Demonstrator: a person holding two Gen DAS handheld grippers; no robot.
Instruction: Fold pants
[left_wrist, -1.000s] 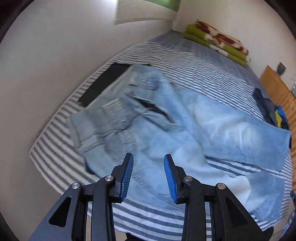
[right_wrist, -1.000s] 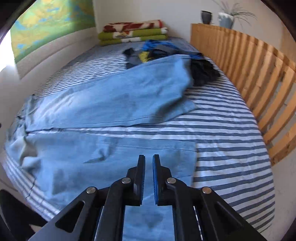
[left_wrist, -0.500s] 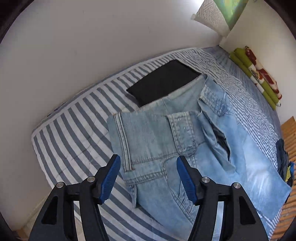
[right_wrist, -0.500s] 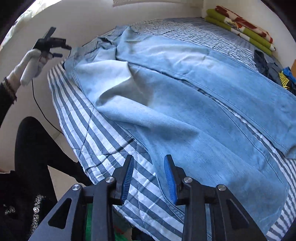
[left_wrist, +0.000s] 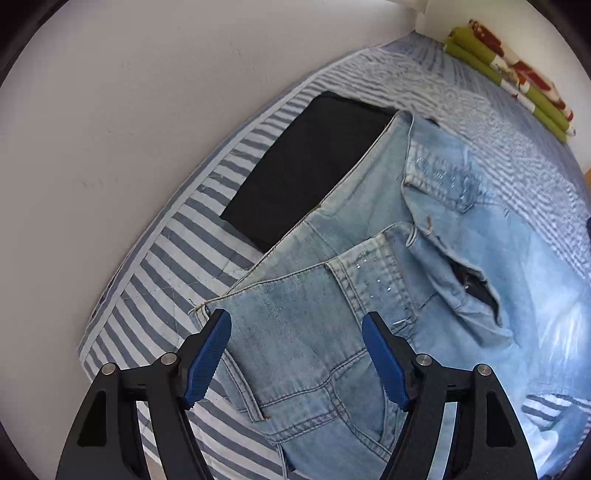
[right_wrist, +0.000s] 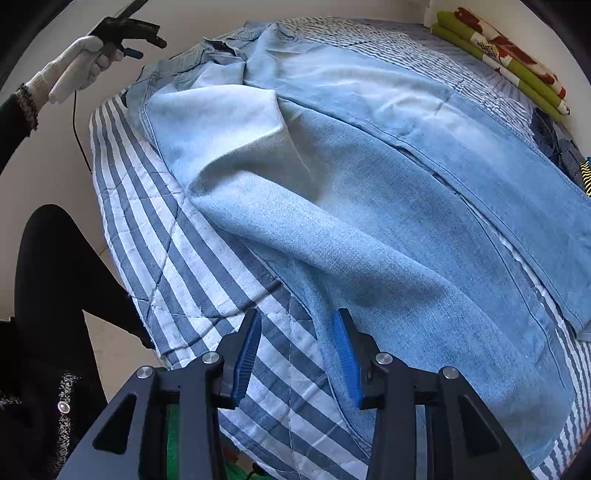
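Note:
Light blue jeans (left_wrist: 332, 295) lie spread on a striped bed (left_wrist: 166, 258), waistband toward the wall end. My left gripper (left_wrist: 297, 332) hovers open just above the waistband corner, its blue pads either side of the denim, holding nothing. In the right wrist view the jeans legs (right_wrist: 406, 221) stretch across the bed, the near leg rumpled with its pale inside showing. My right gripper (right_wrist: 297, 332) is open over the near leg's edge and the striped bed (right_wrist: 184, 258), gripping nothing. The other gripper (right_wrist: 125, 31), held in a white-gloved hand (right_wrist: 74, 66), shows at upper left.
A black folded cloth (left_wrist: 310, 170) lies partly under the waistband by the white wall (left_wrist: 147, 92). Folded green and red blankets (left_wrist: 509, 70) sit at the bed's far end. Dark clothes (right_wrist: 557, 147) lie at the far right. The person's dark-clad leg (right_wrist: 55, 277) stands beside the bed.
The left gripper swung toward the waistband and came closer, its jaws opened wider. The right gripper opened and turned from the leg hems toward the near leg's edge.

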